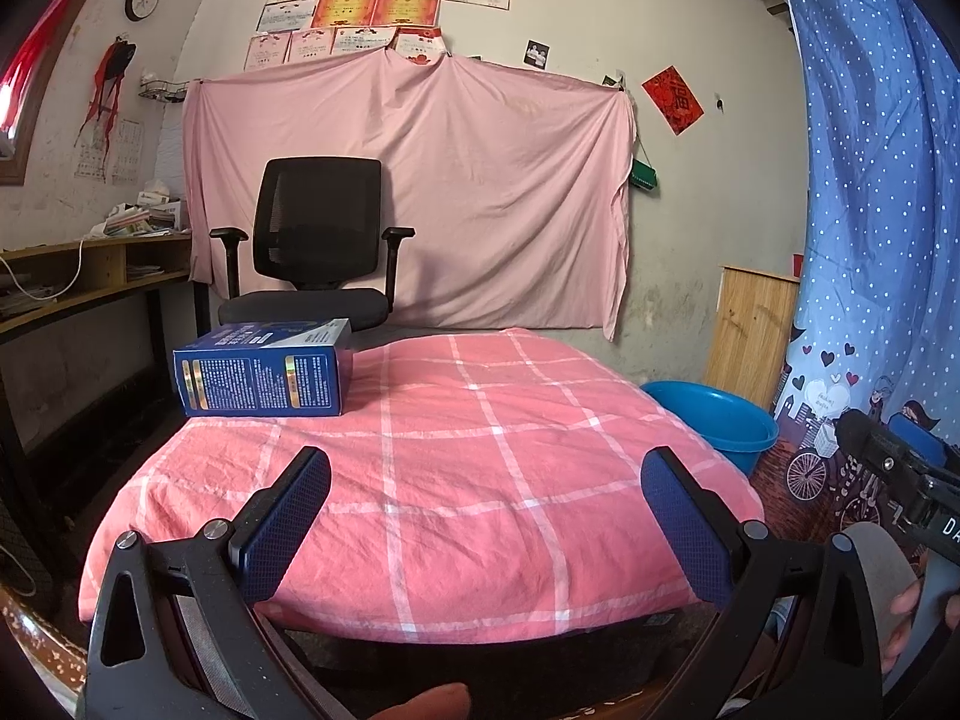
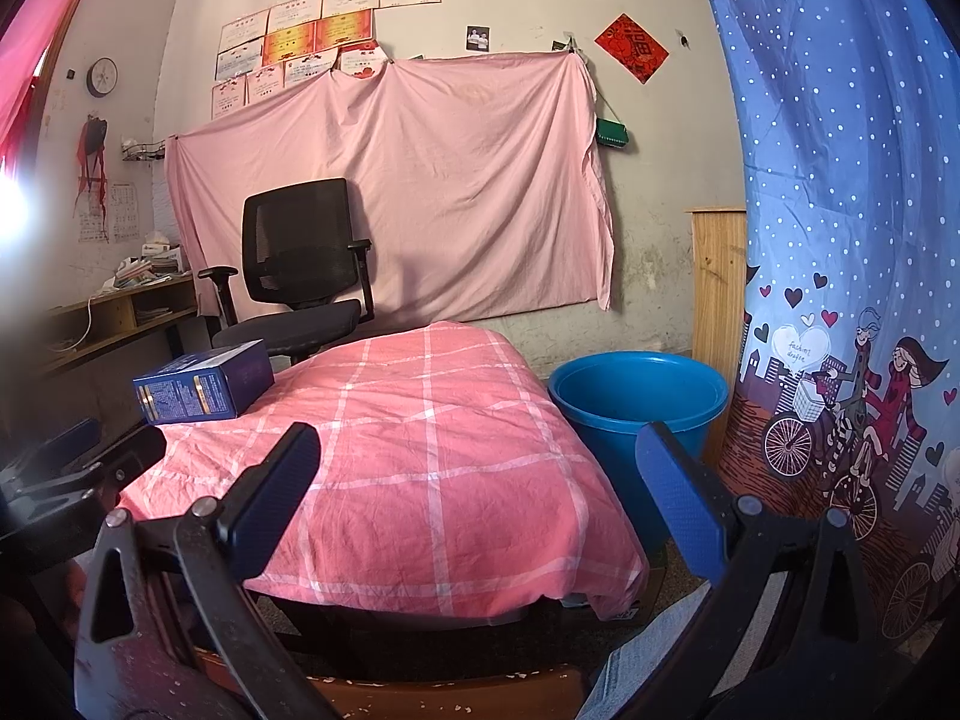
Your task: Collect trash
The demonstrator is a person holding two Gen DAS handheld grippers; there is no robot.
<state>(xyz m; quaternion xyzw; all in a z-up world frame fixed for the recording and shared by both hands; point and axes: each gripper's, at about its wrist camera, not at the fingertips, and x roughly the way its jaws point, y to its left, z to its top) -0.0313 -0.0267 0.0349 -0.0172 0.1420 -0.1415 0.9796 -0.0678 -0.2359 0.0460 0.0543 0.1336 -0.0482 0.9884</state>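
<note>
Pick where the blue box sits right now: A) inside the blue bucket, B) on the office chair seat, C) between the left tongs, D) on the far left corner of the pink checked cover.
D: the blue box lies on the pink checked cover at its far left corner, apart from the blue bucket and both open tongs.

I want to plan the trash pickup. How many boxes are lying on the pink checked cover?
1. The blue box lies at the far left corner of the pink checked cover, in front of the black chair. Nothing else shows on the cover.
</note>
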